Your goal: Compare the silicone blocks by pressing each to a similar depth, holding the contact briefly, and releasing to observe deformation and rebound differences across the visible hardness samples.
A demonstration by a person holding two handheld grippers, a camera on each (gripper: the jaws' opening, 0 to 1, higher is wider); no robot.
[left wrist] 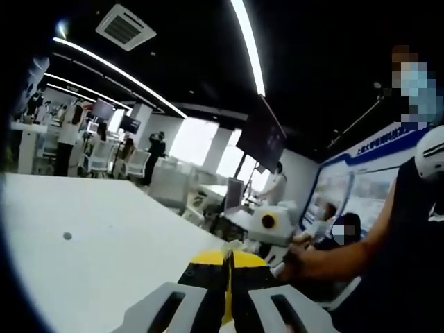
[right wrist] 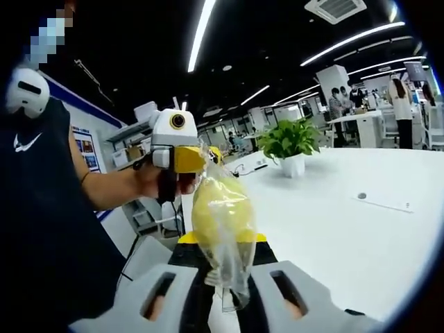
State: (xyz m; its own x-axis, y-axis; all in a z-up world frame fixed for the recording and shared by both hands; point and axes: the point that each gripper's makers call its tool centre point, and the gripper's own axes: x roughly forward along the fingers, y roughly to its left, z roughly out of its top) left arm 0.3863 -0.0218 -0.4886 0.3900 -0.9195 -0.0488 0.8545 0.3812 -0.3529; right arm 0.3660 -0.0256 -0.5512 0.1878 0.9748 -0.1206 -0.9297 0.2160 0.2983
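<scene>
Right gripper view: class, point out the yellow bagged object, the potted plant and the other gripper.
yellow bagged object (right wrist: 222,218), right gripper view, yellow middle.
potted plant (right wrist: 291,142), right gripper view, leaves.
left gripper (right wrist: 177,149), right gripper view, yellow-and-white body.

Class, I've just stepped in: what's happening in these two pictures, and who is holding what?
A person stands at a white table in an open office with a two-jaw gripper in each hand. The right gripper has its jaws shut on a clear plastic bag with something yellow inside, held up above the table. The left gripper is raised in the person's hand beside the bag; in its own view its jaws sit closed and empty. No pressing is underway. A potted plant stands further along the table.
</scene>
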